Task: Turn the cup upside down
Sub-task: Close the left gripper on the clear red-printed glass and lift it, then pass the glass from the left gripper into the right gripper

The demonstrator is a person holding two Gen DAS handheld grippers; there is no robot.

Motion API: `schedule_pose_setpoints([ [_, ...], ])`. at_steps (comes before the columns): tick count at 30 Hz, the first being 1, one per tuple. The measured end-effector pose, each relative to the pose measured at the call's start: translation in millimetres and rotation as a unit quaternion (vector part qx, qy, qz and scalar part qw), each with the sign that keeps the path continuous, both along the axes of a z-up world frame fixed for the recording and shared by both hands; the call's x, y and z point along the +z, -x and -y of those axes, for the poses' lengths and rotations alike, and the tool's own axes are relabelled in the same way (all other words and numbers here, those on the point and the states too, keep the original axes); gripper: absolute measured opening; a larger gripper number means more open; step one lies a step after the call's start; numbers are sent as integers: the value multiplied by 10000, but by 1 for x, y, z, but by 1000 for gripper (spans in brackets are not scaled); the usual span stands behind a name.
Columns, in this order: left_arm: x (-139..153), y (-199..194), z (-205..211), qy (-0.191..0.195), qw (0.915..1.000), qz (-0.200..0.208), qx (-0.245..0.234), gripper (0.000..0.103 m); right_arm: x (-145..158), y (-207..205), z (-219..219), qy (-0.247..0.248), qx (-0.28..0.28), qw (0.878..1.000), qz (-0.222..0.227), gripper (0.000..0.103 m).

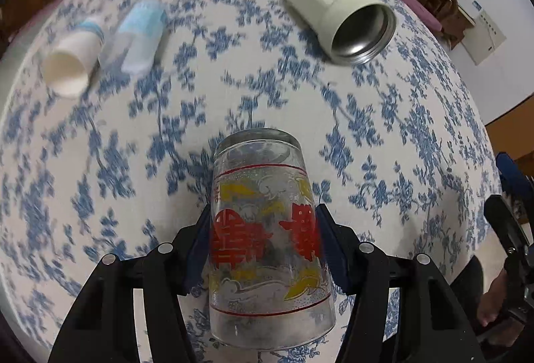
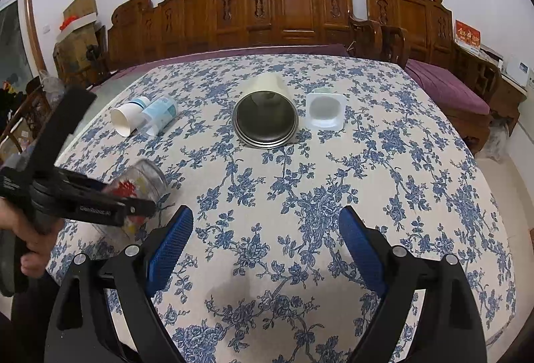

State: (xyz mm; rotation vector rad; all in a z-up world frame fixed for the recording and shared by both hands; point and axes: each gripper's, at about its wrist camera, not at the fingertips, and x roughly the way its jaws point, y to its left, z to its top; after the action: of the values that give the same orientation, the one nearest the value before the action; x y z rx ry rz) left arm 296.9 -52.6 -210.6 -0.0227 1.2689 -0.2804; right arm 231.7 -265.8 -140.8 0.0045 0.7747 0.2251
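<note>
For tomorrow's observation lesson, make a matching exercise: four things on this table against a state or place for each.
Things:
1. glass cup
2. cream steel-lined cup
3. right claw
4. white square tub

States or places:
A. open, holding nothing
B. lying on its side, mouth toward the right camera
C. gripped in the left claw
D. just right of the cream cup

Pairs: 1-C, 2-B, 3-A, 4-D

The glass cup bears red double-happiness characters (囍); other print on packages and signs is too blurred to read.
</note>
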Motion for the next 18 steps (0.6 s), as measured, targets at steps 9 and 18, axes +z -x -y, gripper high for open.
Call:
schedule_pose_setpoints([
  [9,27,21,-22,193,9988,438,33,57,11,3,-12,42,52,10000,18,90],
  [18,91,75,-71,-323,9846,1707,197,87,26,-6,-57,-28,489,9988,20,90],
])
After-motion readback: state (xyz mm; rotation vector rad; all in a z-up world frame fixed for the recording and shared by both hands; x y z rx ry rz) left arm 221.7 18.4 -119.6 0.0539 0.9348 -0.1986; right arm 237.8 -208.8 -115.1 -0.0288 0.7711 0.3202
